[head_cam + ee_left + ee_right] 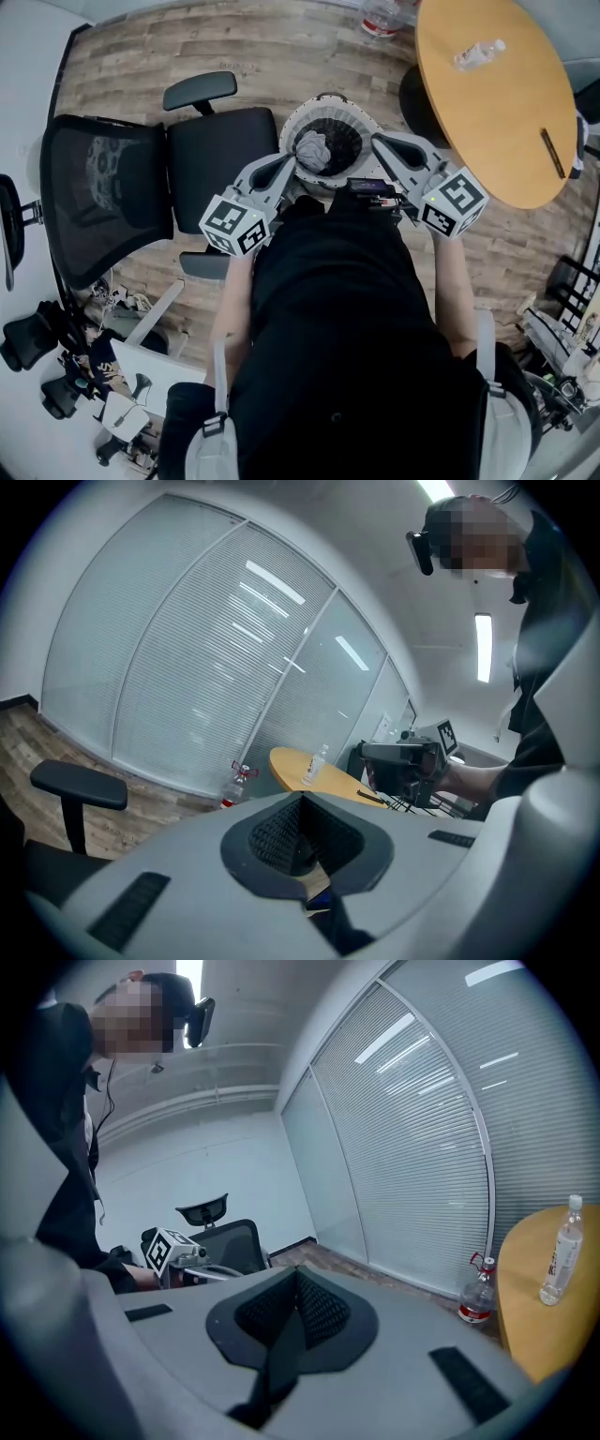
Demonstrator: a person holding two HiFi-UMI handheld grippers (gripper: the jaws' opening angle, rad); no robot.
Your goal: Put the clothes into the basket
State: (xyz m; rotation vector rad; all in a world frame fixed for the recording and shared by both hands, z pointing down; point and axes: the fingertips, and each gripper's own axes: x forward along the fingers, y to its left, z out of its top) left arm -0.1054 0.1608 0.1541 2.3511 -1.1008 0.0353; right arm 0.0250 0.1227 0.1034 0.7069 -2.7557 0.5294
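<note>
I hold my left gripper [289, 166] and right gripper [378, 140] with jaws fully closed on nothing. The grey garment [312, 148] sits bunched in the basket [362, 112], just ahead between both tips and slightly nearer the left, with no clear long axis.

The basket [361, 117] is open at the top; only a gray cloth [312, 148] lies inside, so its mouth is mostly free. Just left of the basket, the seat of an office chair [220, 150] blocks the side. Right of the basket a round table [497, 103] stands near. Beyond the basket the floor is bare up to a bottle [382, 17].
</note>
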